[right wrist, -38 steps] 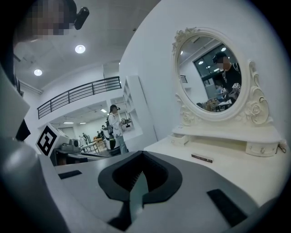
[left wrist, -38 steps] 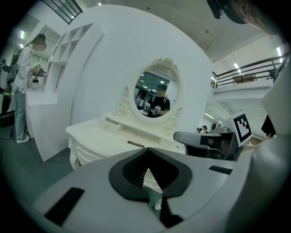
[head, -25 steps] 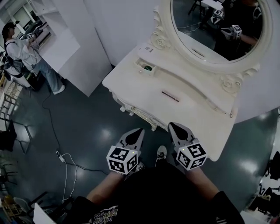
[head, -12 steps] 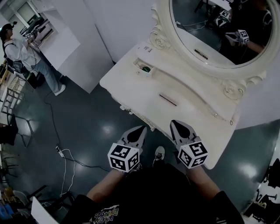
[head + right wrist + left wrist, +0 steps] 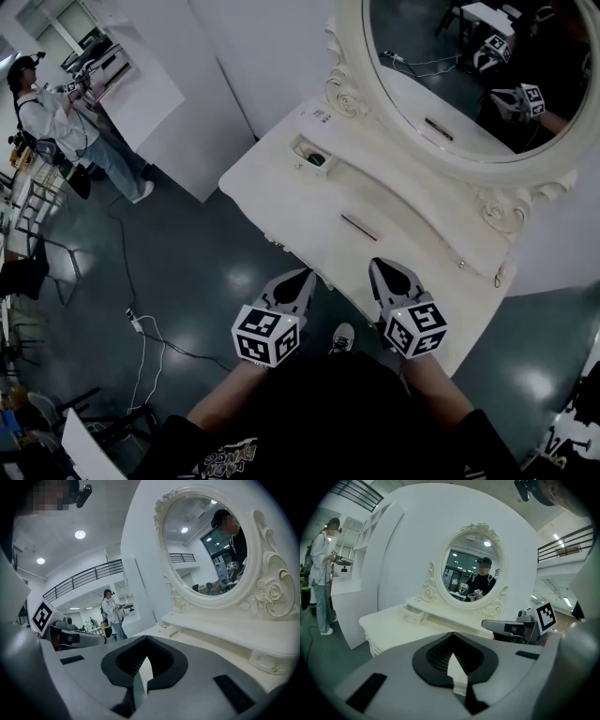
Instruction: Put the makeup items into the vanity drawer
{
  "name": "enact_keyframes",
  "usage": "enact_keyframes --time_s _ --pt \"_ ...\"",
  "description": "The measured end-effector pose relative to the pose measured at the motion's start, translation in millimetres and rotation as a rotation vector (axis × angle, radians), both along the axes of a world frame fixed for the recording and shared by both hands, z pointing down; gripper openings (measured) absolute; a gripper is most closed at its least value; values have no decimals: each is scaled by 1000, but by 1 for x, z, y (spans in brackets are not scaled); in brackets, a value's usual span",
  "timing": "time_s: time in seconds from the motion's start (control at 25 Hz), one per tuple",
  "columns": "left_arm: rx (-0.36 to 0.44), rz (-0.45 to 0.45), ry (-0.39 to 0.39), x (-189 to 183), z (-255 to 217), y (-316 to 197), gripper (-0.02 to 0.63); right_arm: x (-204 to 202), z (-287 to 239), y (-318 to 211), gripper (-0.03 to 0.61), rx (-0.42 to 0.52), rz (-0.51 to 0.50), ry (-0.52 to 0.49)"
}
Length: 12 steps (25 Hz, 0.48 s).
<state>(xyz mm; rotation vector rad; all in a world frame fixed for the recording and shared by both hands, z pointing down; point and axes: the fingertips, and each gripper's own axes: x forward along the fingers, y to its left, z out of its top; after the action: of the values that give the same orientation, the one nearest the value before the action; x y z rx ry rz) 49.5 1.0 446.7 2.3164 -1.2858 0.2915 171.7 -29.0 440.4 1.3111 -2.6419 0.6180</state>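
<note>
Dark floor [image 5: 202, 281]; white vanity [image 5: 300, 211] closer than second ago. At its near edge left gripper [image 5: 302, 279], right gripper [image 5: 380, 270], jaws pressed together, empty. On top, slim stick [image 5: 359, 226] untouched: approach only.

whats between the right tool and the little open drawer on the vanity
In the head view, one slim dark stick lies on the vanity top between the right tool and the open drawer.

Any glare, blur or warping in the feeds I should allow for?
Head view: sharp, bright glare spots on the dark floor, vanity evenly lit. Left gripper view: fisheye bulge, dark corners, mirror crisp. Right gripper view: same warp, mirror stretched sideways.
</note>
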Motion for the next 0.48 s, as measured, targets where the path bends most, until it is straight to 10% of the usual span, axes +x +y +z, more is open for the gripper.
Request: enact_keyframes --time_s 0.48 --pt "-4 -35 -2 -12 7 -22 -2 4 11 -25 28 5 -7 42"
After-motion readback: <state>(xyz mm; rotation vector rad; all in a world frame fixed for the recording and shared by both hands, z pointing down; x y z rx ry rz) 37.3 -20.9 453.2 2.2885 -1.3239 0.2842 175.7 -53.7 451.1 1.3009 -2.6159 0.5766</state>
